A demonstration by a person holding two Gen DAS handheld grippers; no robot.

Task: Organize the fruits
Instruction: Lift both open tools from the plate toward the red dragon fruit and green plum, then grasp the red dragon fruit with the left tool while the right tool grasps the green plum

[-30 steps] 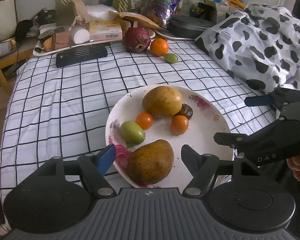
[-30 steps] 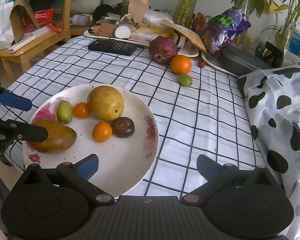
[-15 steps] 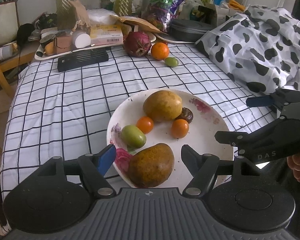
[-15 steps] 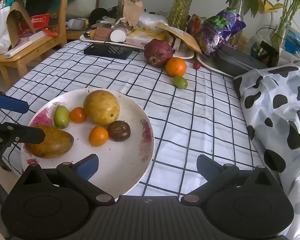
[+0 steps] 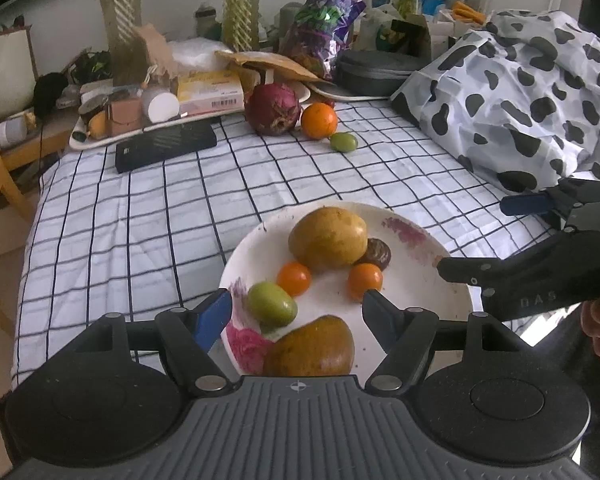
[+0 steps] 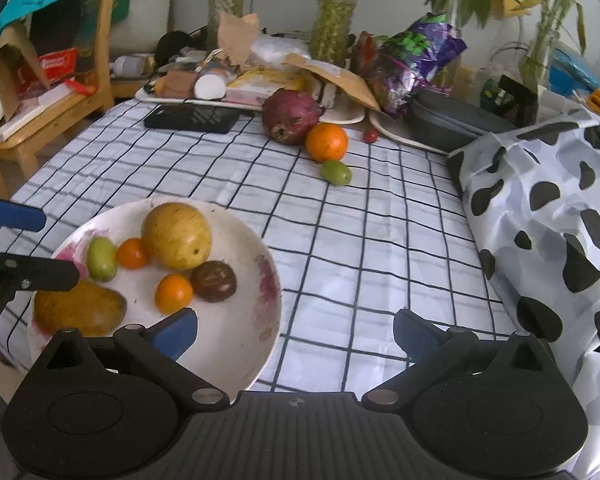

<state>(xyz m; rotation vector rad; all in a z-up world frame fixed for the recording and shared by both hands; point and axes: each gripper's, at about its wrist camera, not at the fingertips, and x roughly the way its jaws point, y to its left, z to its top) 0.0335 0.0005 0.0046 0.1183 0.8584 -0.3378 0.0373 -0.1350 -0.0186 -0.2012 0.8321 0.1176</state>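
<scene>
A white flowered plate (image 5: 428,292) (image 6: 236,344) near the table's front holds a big yellow round fruit (image 5: 328,238), a mango (image 5: 312,348), a green fruit (image 5: 270,309), two small oranges (image 5: 294,278) and a dark passion fruit (image 5: 378,253). At the back lie a red pomegranate (image 6: 292,116), an orange (image 6: 326,142) and a second green fruit (image 6: 336,172). My left gripper (image 5: 296,316) stands open over the plate's near side, with the mango and green fruit between its fingers, untouched. My right gripper (image 6: 296,336) is open over the plate's right rim, holding nothing.
A cow-print cloth (image 6: 548,216) heaps up along the right. A black flat device (image 6: 192,118), a cluttered tray (image 5: 140,120), a grey case (image 6: 452,124), bags and plant vases line the back. A wooden chair (image 6: 40,116) stands at the left. Checked tablecloth (image 6: 380,248) lies between plate and back fruits.
Both grippers have tilted and rolled a little, so the plate sits lower in the left wrist view. The fruits have not moved and both jaws stand as before.
</scene>
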